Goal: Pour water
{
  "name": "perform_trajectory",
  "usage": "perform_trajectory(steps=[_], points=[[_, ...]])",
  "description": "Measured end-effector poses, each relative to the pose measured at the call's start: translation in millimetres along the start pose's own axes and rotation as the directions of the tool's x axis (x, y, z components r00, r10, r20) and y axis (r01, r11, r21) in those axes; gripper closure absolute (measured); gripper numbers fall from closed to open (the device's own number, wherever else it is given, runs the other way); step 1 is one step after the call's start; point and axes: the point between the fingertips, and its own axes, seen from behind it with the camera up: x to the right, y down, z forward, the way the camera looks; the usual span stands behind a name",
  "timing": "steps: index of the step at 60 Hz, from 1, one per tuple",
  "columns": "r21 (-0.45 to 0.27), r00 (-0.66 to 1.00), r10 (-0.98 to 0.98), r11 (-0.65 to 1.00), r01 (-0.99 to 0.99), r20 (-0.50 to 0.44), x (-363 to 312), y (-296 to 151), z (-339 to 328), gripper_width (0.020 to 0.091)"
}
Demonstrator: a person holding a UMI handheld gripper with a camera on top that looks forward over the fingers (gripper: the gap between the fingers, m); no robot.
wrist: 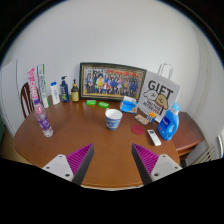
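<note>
fingers of the gripper [111, 160] are held wide and empty at lower centre, the water bottle [44, 122] is logged left of centre, the cup [113, 119] mid-frame on the wooden table [70, 140]; spillage is judged likely if the bottle is clamped off-centre.

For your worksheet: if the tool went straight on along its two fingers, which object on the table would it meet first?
Probably the white cup, which stands beyond the open tool, almost in line with the gap between its fingers. The bare table lies before it. Depth is hard to judge, so the tool might pass just beside it.
</note>
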Motion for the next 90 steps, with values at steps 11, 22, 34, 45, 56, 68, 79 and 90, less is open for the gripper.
perform_trajectory(steps=[11, 22, 34, 45, 56, 68, 79, 90], points=[[-0.019, 1.0, -0.001, 1.0, 0.001, 0.014, -12.6, 9.3, 8.8, 0.0278], [-0.027, 0.998, -0.016, 0.999, 0.018, 0.065, -62.2, 16.6, 14.7, 0.0273], [-0.003, 0.984, -0.033, 0.999, 0.034, 0.173, -170.7, 19.3, 30.8, 0.0277], [0.062, 0.969, -0.034, 0.998, 0.02, 0.244, -279.2, 2.1, 63.5, 0.028], [0.182, 0.978, -0.039, 0.983, 0.001, 0.206, -346.5, -25.2, 119.8, 0.0287], [0.233, 0.989, 0.004, 0.972, -0.038, 0.145, -374.0, -34.1, 177.4, 0.0337], [0.268, 0.991, 0.03, 0.961, -0.064, 0.131, -381.6, -42.2, 203.7, 0.0514], [0.306, 0.993, -0.013, 0.952, -0.024, 0.119, -386.4, -50.3, 209.3, 0.0688]])
